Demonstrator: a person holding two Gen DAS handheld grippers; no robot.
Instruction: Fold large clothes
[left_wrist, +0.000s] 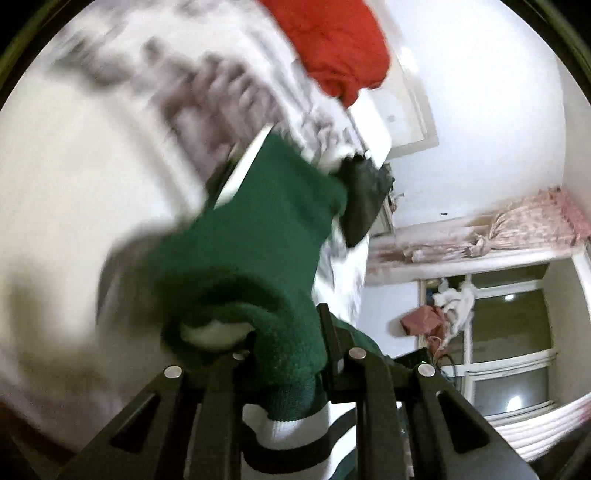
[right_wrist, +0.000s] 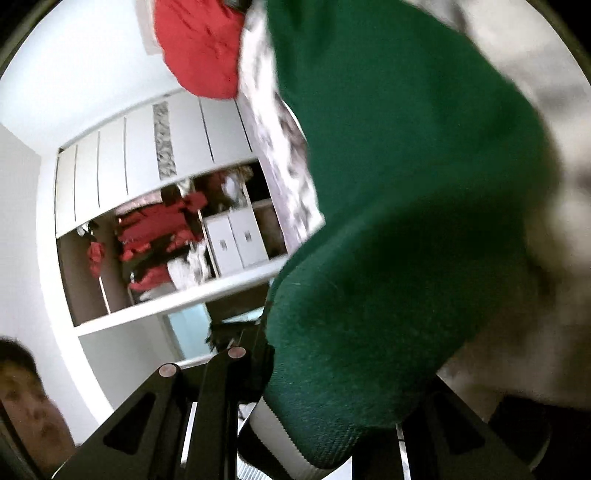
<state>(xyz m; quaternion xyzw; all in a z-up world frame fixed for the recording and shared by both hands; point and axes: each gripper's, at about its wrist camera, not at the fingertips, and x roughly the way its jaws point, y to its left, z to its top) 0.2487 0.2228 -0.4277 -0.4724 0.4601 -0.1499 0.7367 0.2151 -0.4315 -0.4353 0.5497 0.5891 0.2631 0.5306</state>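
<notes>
A dark green knit garment (left_wrist: 258, 236) with a white ribbed, striped hem (left_wrist: 284, 432) fills the middle of the left wrist view. My left gripper (left_wrist: 288, 332) is shut on a bunched fold of it, and the cloth hangs lifted above the bed. In the right wrist view the same green garment (right_wrist: 388, 192) stretches from the top down into my right gripper (right_wrist: 332, 373), which is shut on its edge near the white hem (right_wrist: 273, 424). The right finger there is hidden behind the cloth. Both views are blurred.
A red garment (left_wrist: 332, 48) (right_wrist: 199, 48) lies on a grey-and-white patterned bedspread (left_wrist: 207, 85) beyond the green one. A window (left_wrist: 509, 321) with pink curtains is at the right. An open wardrobe (right_wrist: 155, 236) holds red clothes. A person's head (right_wrist: 26, 406) shows at the lower left.
</notes>
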